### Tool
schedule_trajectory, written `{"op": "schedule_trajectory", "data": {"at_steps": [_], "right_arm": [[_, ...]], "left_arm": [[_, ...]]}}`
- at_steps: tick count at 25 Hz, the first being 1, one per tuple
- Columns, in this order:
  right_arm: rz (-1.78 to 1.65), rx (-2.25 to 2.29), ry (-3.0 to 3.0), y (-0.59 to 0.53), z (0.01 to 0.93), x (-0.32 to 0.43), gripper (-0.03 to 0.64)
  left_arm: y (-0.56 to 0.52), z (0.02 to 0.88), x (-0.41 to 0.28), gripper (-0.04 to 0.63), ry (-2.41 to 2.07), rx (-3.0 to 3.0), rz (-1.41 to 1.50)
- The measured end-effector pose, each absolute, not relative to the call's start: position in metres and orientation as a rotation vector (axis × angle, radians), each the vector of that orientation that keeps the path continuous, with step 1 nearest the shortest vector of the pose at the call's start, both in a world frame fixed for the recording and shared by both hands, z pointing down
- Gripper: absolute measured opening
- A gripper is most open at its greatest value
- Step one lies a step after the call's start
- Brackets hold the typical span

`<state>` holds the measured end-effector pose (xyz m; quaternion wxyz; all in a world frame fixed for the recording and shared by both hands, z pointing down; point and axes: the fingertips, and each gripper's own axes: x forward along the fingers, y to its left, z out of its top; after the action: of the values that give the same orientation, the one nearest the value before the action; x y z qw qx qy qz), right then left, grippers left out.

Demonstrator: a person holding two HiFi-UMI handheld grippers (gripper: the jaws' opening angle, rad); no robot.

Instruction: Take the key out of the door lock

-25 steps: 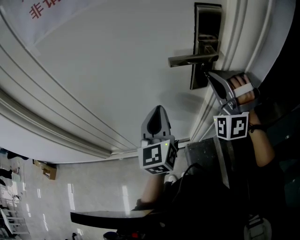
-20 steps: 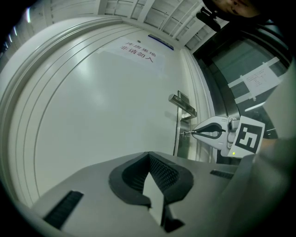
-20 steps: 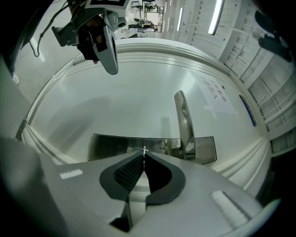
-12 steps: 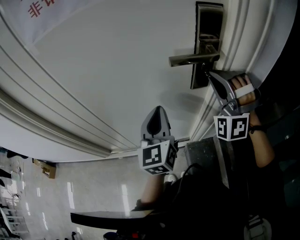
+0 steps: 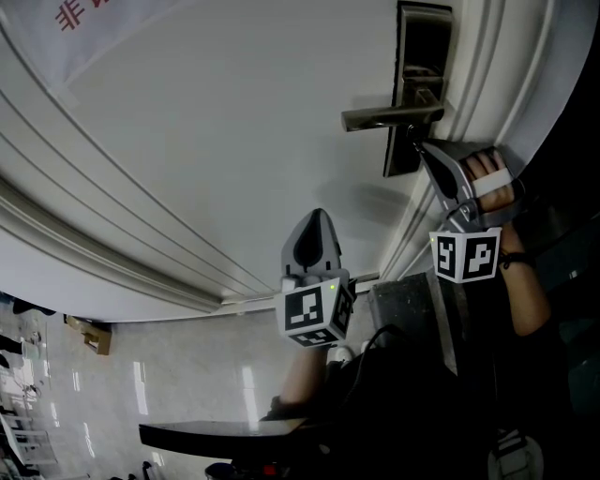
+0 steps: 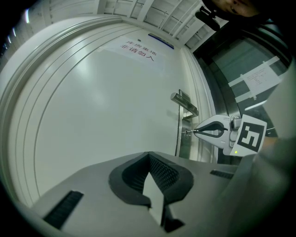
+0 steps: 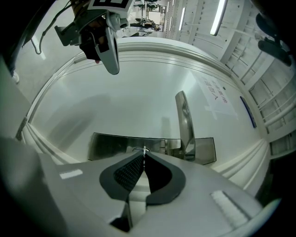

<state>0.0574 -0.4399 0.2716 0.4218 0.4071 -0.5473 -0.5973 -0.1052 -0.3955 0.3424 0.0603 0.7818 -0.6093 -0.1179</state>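
A dark metal lock plate with a lever handle sits on the white door. Below the handle, a thin key sticks out of the lock, also visible from the left gripper view as the key. My right gripper is at the lock and shut on the key's end; in its own view the right gripper pinches the key edge-on. My left gripper hangs lower and to the left, away from the lock, shut with nothing in it.
Raised mouldings run across the door below the left gripper. The door frame lies just right of the lock plate. A paper sign with red print is stuck on the door at the upper left. A glossy tiled floor shows below.
The head view has shifted very slightly. Both grippers keep their places, the right one still at the lock.
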Motion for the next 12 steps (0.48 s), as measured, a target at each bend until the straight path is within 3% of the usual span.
{"op": "schedule_trajectory", "data": {"at_steps": [12], "right_arm": [[-1.486,1.022,-1.381,-0.4359,0.2726,0.0584,0.008]], "left_arm": [[-0.3979,0.3432,-0.1082,0.0,-1.845,2.36,-0.364]]}}
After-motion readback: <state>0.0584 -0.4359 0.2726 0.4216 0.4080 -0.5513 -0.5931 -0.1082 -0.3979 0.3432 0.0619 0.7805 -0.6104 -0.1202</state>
